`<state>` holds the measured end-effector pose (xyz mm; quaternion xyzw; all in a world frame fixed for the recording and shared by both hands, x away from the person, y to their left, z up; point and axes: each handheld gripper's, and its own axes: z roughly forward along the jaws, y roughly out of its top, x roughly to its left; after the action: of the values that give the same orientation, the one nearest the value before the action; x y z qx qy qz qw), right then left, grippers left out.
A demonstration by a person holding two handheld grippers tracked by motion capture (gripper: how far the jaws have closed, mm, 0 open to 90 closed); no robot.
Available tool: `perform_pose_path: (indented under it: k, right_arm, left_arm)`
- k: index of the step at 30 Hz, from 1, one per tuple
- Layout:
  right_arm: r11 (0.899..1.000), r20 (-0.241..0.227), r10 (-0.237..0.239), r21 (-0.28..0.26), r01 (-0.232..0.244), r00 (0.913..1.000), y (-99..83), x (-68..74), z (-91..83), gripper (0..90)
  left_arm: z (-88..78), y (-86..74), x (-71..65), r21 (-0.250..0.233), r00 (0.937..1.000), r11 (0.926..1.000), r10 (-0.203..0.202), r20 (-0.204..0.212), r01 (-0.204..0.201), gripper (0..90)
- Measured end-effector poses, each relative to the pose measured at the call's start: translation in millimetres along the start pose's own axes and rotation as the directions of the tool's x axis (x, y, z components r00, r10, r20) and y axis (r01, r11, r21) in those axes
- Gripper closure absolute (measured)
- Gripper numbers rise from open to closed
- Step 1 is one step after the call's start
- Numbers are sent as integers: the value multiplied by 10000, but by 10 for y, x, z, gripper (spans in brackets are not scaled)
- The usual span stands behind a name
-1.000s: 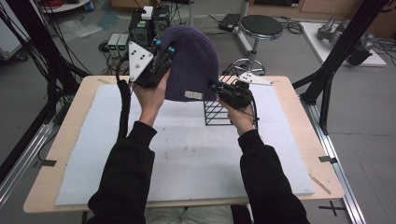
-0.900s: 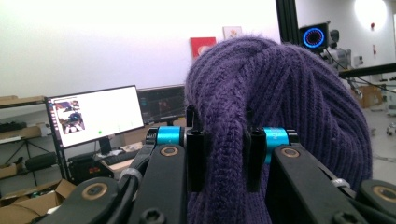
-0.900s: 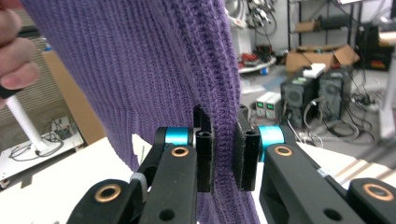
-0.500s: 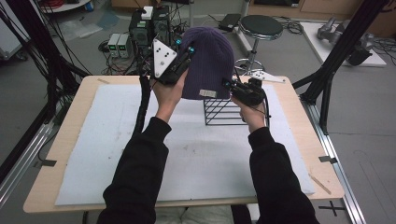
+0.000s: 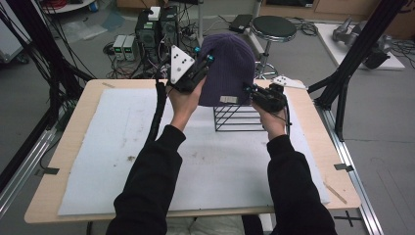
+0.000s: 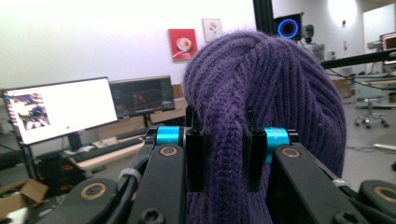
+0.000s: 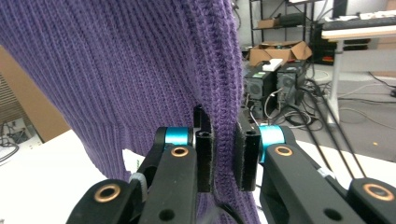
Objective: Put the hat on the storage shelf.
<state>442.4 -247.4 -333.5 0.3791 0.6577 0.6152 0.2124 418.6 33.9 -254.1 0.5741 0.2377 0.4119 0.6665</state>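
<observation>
Count on the desk (image 5: 98,98): one purple knit hat (image 5: 230,68), one black wire rack (image 5: 237,120), two grippers (left (image 5: 203,66), right (image 5: 250,90)).

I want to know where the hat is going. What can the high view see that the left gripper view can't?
The high view has the wire basket and white mat under the hat. The left gripper view has computer screens and wall pictures. Both have the purple hat pinched in the left claw.
</observation>
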Motion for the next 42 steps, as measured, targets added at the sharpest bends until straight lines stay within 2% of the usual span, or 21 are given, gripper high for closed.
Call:
perform_pose_path:
  k: [6, 11, 19, 21, 23, 27, 29, 34, 38, 40, 42]
  right_arm:
    - [9998, 305, 177, -114, -174, 9994, -28, -123, -156, 819]
    - [9995, 559, 237, -221, -225, 9982, -30, -194, -247, 818]
    - [10000, 978, -37, 91, 28, 9952, -90, -278, -277, 815]
    - [9998, 1105, -172, 82, 164, 9937, -94, -301, -274, 815]
    - [9999, 1164, -108, 144, 92, 9931, -99, -321, -283, 816]
    - [9995, 1271, -289, 166, 270, 9915, -95, -358, -324, 816]
    - [9987, 1331, -490, 196, 468, 9899, -103, -364, -342, 815]
    - [9982, 1375, -489, 416, 435, 9893, -177, -412, -395, 816]
    - [9987, 1459, -360, 422, 301, 9887, -246, -455, -459, 816]
    - [9989, 1419, -139, 463, 74, 9898, -280, -483, -481, 816]
    - [9983, 1445, -169, 579, 86, 9894, -306, -498, -487, 816]
  left_arm:
    - [100, -72, -116, -107, 9986, 9992, -390, 357, 394, 764]
    - [155, -107, -173, -95, 9973, 9986, -517, 519, 522, 762]
    - [215, -205, -236, 167, 9963, 9983, -571, 639, 561, 756]
    - [231, -238, -244, 260, 9952, 9973, -707, 674, 691, 755]
    - [243, -275, -263, 302, 9941, 9960, -858, 669, 840, 753]
    - [254, -337, -305, 382, 9931, 9948, -967, 666, 943, 751]
    - [263, -372, -329, 542, 9923, 9938, -1005, 731, 966, 749]
    - [268, -443, -391, 691, 9921, 9934, -970, 793, 917, 749]
    - [268, -510, -448, 813, 9923, 9926, -965, 783, 901, 745]
    - [259, -540, -481, 869, 9929, 9925, -931, 746, 865, 744]
    - [248, -561, -519, 895, 9939, 9928, -856, 696, 793, 744]
